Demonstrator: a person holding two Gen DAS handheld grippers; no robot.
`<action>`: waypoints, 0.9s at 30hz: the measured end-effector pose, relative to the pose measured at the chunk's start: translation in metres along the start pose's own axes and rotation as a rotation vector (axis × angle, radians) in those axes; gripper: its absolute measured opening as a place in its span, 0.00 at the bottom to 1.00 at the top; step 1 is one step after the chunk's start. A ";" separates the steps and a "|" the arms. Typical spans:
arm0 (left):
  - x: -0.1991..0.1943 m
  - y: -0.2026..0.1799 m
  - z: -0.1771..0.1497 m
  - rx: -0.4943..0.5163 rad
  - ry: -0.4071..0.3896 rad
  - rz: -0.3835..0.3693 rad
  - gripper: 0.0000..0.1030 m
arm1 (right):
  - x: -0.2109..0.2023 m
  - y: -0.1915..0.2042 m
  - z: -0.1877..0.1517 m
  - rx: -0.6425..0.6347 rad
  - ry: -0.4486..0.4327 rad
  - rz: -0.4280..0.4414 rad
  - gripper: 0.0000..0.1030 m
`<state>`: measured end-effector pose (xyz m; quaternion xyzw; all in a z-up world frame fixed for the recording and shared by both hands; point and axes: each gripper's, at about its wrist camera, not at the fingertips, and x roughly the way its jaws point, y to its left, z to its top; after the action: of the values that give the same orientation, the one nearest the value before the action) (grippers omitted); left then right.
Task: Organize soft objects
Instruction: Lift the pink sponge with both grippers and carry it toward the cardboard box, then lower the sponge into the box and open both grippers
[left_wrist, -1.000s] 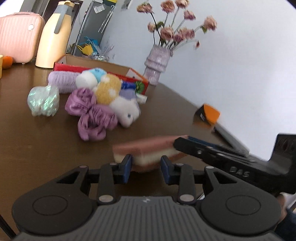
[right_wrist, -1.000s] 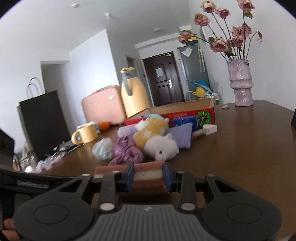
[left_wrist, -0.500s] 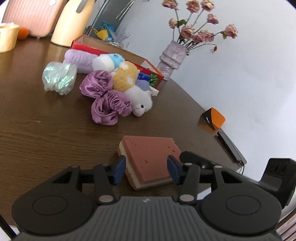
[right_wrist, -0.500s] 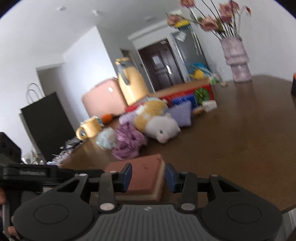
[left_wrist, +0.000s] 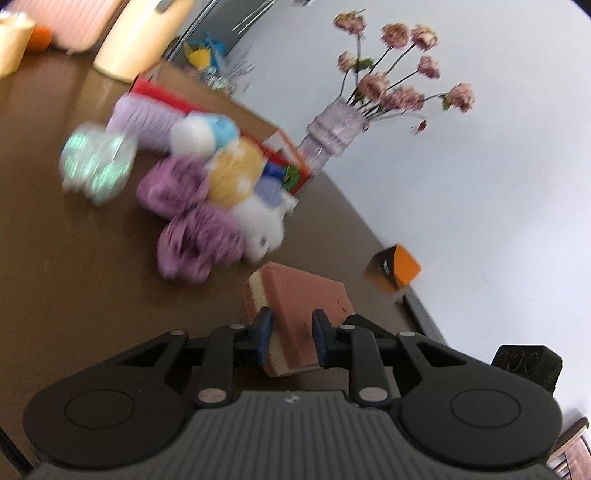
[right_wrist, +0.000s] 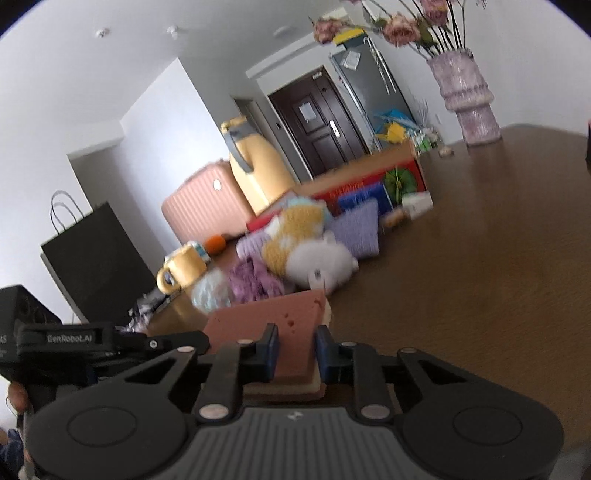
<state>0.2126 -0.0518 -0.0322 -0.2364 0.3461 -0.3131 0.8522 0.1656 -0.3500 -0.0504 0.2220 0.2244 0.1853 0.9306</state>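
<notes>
Left wrist: one sponge (left_wrist: 299, 295), two purple scrunchies (left_wrist: 184, 218), one vase (left_wrist: 332, 129).

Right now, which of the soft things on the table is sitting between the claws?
The pink sponge with the cream underside. Both the left claw and right claw pinch it, while the plush toys and purple scrunchies lie piled farther back.

The porous sponge (left_wrist: 299, 299) lies on a smooth, seemingly wooden table (left_wrist: 74, 280) near blurred fluffy plush toys (left_wrist: 236, 177).
</notes>
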 end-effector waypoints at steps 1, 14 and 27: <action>0.000 -0.004 0.009 0.009 -0.010 -0.004 0.23 | 0.002 0.004 0.012 -0.018 -0.017 -0.003 0.20; 0.128 0.037 0.305 0.065 -0.039 0.166 0.23 | 0.250 0.000 0.261 -0.052 0.032 -0.029 0.20; 0.281 0.131 0.376 0.202 0.120 0.510 0.26 | 0.481 -0.056 0.274 0.078 0.400 -0.166 0.16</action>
<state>0.6969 -0.0872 0.0063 -0.0364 0.4115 -0.1350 0.9006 0.7159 -0.2728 -0.0201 0.1975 0.4289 0.1396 0.8704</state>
